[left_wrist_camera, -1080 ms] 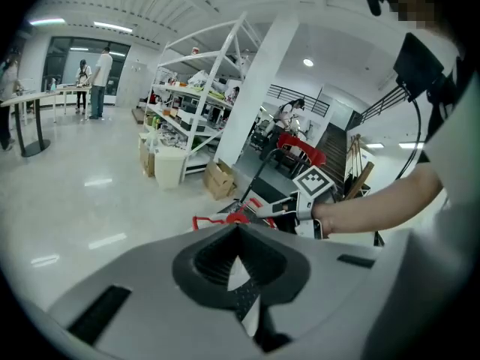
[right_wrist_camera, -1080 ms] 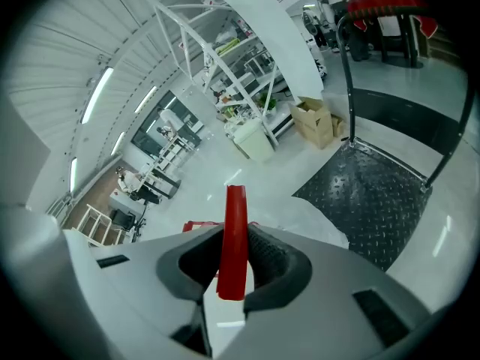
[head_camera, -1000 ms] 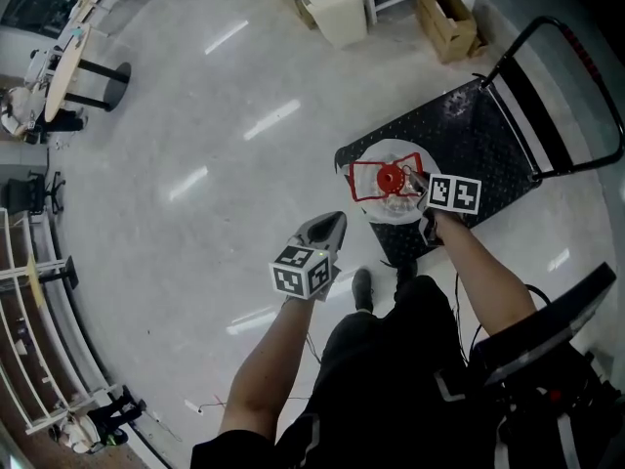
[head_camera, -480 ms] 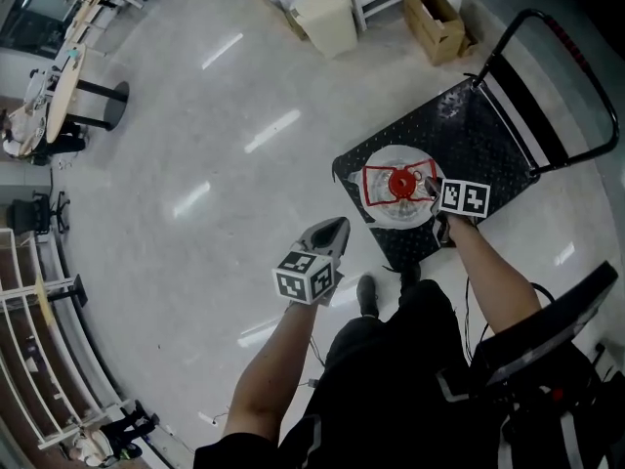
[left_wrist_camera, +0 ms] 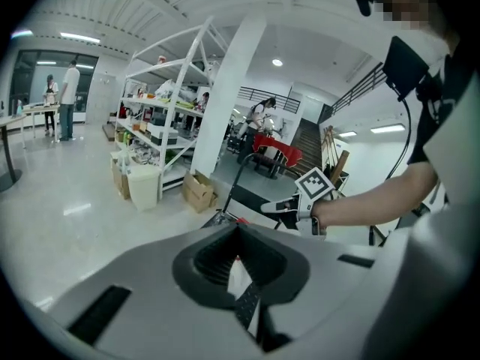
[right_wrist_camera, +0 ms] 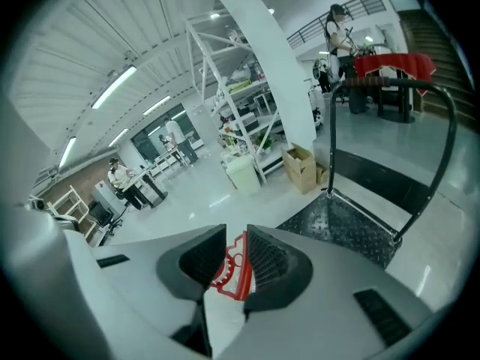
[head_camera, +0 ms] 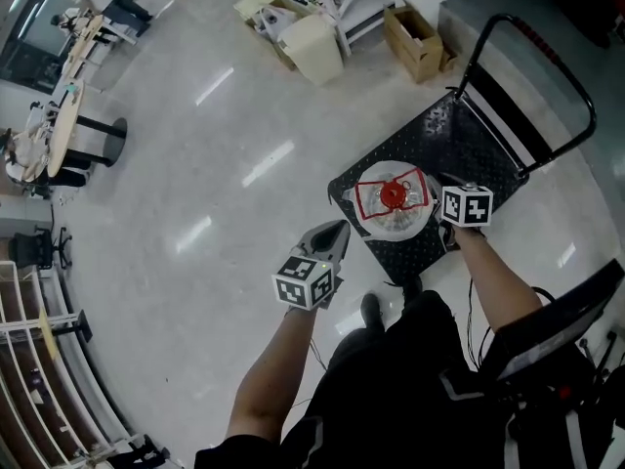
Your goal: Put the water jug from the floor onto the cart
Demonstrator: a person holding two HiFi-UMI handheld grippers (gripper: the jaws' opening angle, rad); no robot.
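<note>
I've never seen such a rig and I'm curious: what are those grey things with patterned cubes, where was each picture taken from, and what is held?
No robot here: a person holds a two-jaw gripper in each hand. The overhead picture comes from a head camera; the other two cameras ride on the grippers, looking along their jaws. The right gripper is closed on the red handle of a clear water jug on, or just above, the black cart. The left gripper is shut and empty, over the floor.
</note>
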